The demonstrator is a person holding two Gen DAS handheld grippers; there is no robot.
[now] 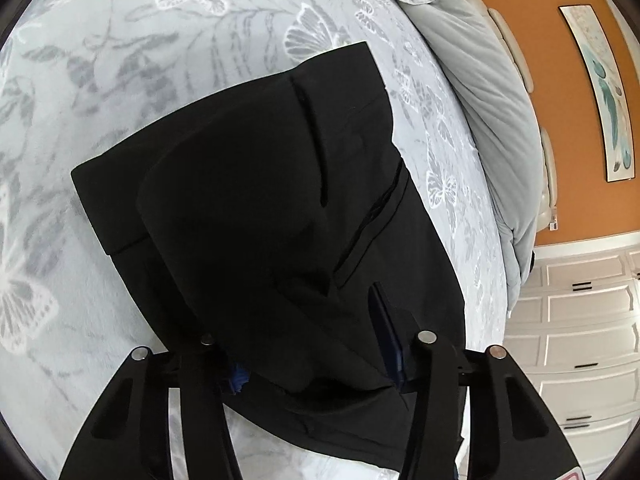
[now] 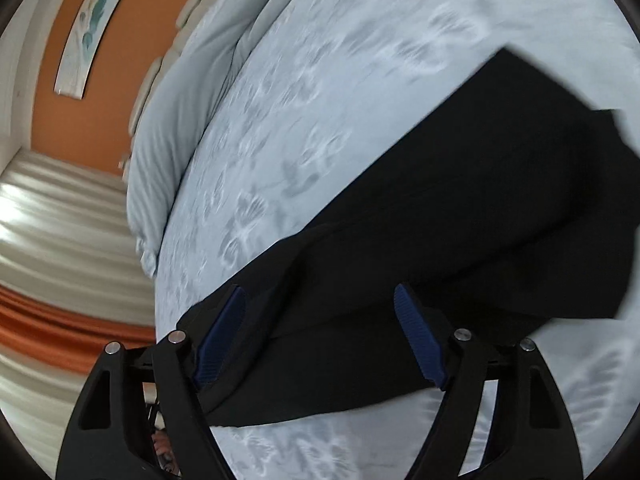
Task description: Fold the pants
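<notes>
On the bedspread (image 1: pixel 100 80), both grippers' fingers (image 2: pixel 420 340) straddle black pants (image 1: pixel 260 200), unclamped.

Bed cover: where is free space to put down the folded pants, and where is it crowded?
The bed cover lies bare left of and beyond the black pants, up to its far edge. A narrower bare strip runs between the pants and the rolled grey blanket. It is crowded at the near edge, where the left gripper and right gripper straddle the cloth.
</notes>
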